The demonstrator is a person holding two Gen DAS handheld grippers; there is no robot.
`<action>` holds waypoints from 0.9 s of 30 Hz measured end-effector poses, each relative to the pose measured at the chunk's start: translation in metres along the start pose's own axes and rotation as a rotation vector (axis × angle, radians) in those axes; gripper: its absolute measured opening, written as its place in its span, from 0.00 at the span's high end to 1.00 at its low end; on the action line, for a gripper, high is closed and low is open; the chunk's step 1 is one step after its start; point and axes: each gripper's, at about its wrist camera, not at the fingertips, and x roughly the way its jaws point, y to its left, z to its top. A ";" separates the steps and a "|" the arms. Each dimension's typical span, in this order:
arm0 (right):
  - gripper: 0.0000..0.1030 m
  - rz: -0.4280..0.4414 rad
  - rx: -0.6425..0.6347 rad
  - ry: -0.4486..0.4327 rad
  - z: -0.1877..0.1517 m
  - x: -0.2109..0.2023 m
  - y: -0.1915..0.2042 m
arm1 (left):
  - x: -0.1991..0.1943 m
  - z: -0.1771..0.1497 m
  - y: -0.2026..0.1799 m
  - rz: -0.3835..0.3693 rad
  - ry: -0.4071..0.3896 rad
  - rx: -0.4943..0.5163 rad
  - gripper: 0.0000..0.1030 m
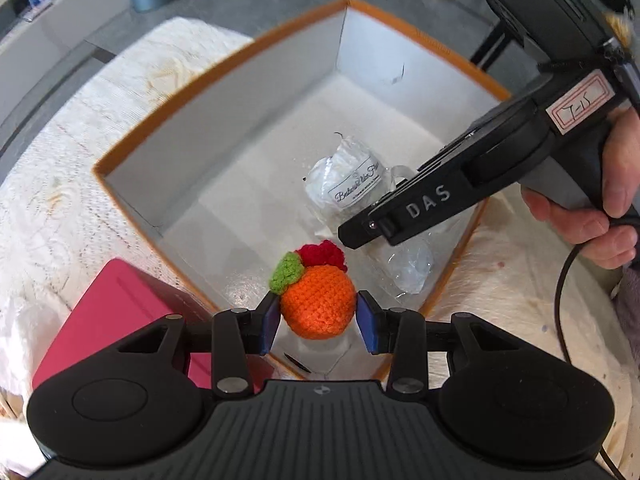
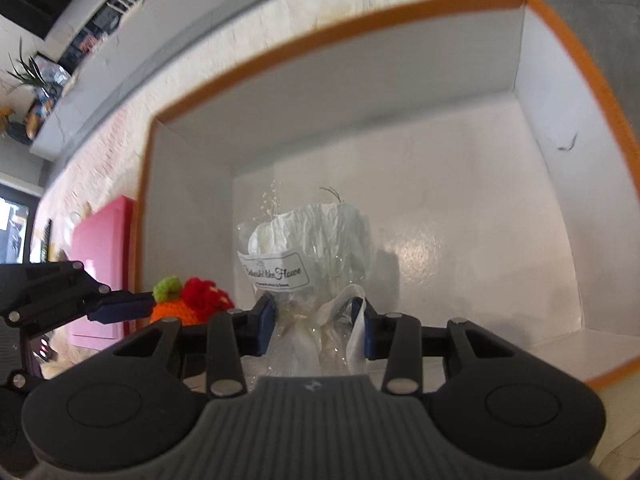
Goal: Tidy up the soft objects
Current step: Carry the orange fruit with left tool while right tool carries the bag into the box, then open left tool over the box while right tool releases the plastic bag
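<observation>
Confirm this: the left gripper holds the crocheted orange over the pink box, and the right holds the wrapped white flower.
Wrong box. The left wrist view shows the left gripper holding the crocheted orange over the orange-rimmed box; the pink box sits outside it. The rest stands.

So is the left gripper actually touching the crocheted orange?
Touching. The left wrist view shows both blue pads of the left gripper pressed against the sides of the crocheted orange, above the box.
</observation>
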 end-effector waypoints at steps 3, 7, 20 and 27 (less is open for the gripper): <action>0.60 0.008 -0.005 0.042 0.003 0.009 -0.002 | 0.012 0.011 0.003 0.019 0.043 0.032 0.55; 0.59 -0.018 -0.019 0.086 0.006 0.022 -0.005 | 0.025 0.023 0.002 0.020 0.097 0.054 0.55; 0.48 -0.021 -0.028 0.078 0.008 0.016 -0.007 | 0.029 0.019 -0.015 0.060 0.125 0.109 0.43; 0.49 0.001 -0.029 0.074 0.000 0.008 -0.004 | 0.009 0.006 -0.022 0.064 0.088 0.096 0.43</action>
